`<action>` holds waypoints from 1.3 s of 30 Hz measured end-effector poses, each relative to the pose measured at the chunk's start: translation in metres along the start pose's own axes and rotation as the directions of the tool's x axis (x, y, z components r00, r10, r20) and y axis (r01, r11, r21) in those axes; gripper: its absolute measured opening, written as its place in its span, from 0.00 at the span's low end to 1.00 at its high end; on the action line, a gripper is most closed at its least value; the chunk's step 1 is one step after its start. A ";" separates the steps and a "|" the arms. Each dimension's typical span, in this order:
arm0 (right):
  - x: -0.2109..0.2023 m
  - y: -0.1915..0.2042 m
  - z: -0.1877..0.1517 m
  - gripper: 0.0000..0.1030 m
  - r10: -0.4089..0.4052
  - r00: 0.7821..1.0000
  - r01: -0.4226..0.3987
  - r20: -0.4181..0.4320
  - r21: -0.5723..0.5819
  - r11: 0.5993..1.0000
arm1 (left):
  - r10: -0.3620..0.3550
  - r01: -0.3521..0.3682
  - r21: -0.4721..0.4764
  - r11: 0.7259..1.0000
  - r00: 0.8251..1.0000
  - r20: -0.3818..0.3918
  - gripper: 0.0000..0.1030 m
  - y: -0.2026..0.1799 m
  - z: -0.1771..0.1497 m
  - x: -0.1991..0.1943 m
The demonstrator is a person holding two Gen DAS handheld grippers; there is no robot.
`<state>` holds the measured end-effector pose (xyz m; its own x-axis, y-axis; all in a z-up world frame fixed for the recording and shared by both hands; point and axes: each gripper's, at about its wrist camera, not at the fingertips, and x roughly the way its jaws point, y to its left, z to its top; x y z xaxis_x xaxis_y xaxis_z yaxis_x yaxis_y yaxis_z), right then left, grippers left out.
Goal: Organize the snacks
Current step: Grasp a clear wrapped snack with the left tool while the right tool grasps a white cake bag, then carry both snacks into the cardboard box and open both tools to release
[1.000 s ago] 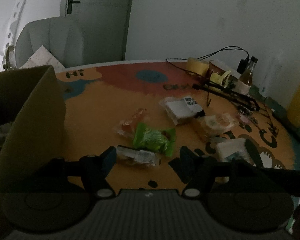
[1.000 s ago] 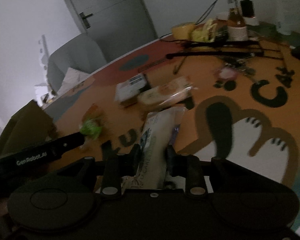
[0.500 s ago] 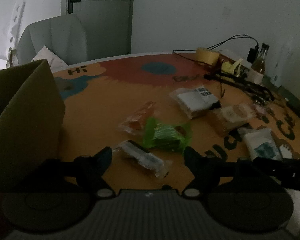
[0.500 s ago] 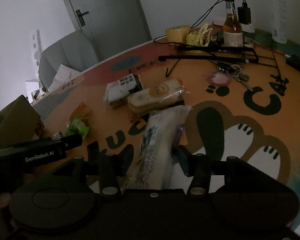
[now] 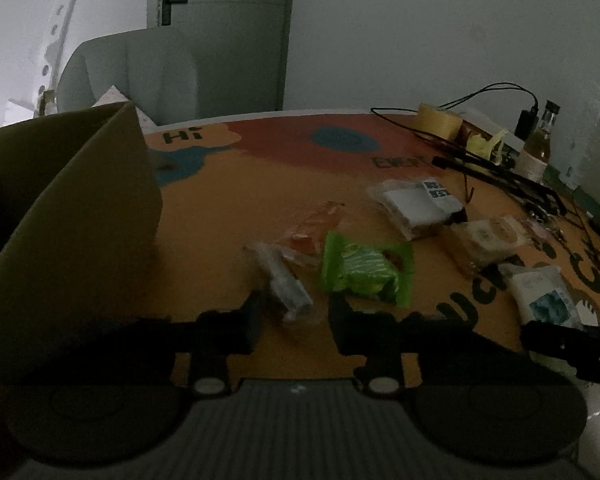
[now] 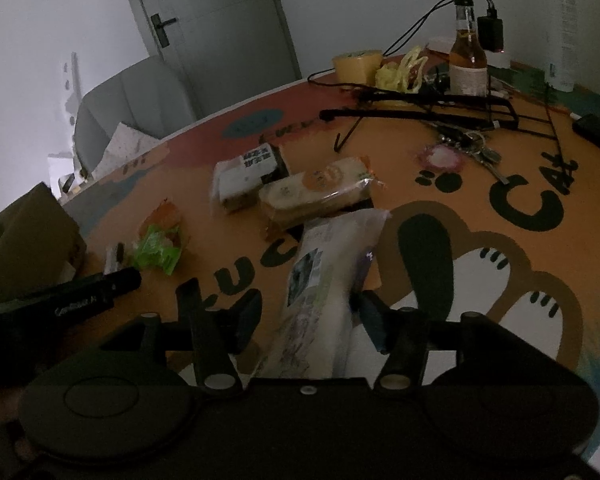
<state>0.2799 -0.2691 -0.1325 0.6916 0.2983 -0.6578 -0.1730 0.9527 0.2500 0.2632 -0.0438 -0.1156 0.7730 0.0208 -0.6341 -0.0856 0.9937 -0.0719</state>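
Several snack packs lie on the round orange table [image 5: 236,216]. My left gripper [image 5: 294,312] is open, its fingers either side of the near end of a small clear-wrapped bar [image 5: 284,280]. A green pack [image 5: 364,272] lies just right of it, an orange pack [image 5: 316,224] behind. My right gripper [image 6: 306,312] is open around a long white cake pack [image 6: 324,276] that lies on the table. A sandwich pack [image 6: 316,192] and a white-and-black pack [image 6: 244,176] lie beyond. The green pack also shows in the right wrist view [image 6: 158,248].
An open cardboard box [image 5: 68,216] stands at the table's left. At the far right are a black wire rack [image 6: 428,104], a bottle [image 6: 466,60], a tape roll [image 6: 356,66], cables and keys [image 6: 468,148]. A grey chair [image 5: 132,72] stands behind the table.
My left gripper has moved forward onto the clear-wrapped bar and its fingers have narrowed. My right gripper has opened wider, letting go of the white cake pack.
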 end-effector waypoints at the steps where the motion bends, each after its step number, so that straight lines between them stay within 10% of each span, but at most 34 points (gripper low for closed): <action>1: -0.001 0.002 -0.001 0.61 0.002 1.000 -0.002 -0.004 -0.005 1.000 | 0.000 0.000 0.001 1.000 1.000 0.002 0.24 0.000 0.000 -0.001; 5: -0.002 0.012 -0.007 0.59 -0.017 1.000 0.016 -0.009 -0.056 0.998 | -0.025 0.025 -0.011 1.000 1.000 -0.004 0.19 0.002 -0.002 -0.005; 7: -0.004 0.015 -0.009 0.36 -0.058 0.998 0.058 0.000 -0.082 0.995 | -0.030 0.030 -0.006 1.000 1.000 0.008 0.19 0.002 -0.003 -0.011; 12: -0.012 0.009 -0.007 0.26 -0.023 1.000 0.023 0.009 -0.030 0.999 | -0.055 0.055 0.006 0.998 0.998 0.015 0.19 -0.001 -0.002 -0.025; 39: -0.052 0.061 0.002 0.25 0.159 0.978 -0.153 0.137 -0.054 0.987 | -0.127 0.126 0.019 0.992 0.981 0.145 0.19 0.021 0.011 -0.111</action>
<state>0.2345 -0.2265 -0.0815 0.7449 0.4354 -0.5056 -0.3146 0.8974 0.3093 0.1825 -0.0239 -0.0380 0.8606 -0.0901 -0.5013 0.0244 0.9904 -0.1360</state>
